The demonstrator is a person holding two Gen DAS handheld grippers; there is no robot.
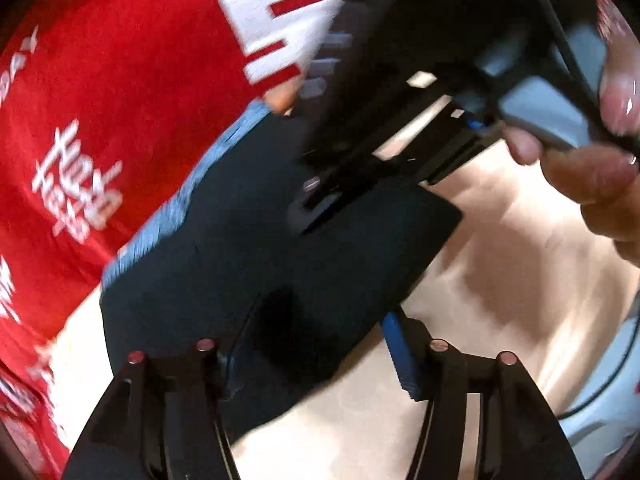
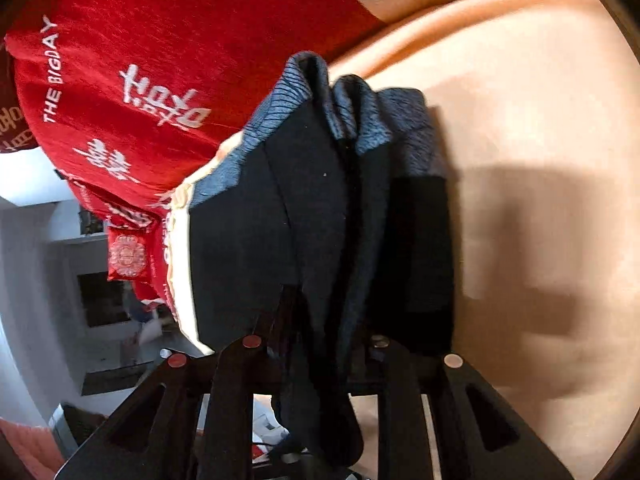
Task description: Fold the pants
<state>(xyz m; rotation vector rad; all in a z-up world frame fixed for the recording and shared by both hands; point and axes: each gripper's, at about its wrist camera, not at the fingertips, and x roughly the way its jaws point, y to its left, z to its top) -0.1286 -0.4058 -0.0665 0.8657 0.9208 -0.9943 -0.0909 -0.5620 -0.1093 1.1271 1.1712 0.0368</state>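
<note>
Both wrist cameras look steeply down from close range. Shared field: dark pants (image 1: 260, 264) (image 2: 320, 208), red printed blanket (image 1: 120, 120) (image 2: 180, 40) at 10 o'clock.

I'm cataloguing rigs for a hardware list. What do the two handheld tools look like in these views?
Both are black, with flat wedge-shaped arms and round reddish pin caps at the pivots. The left tool has ribbed blue pads on its fingers. The right tool, seen from the left camera, has a black body, grey handle parts and a black cable. No sleeves show.
</note>
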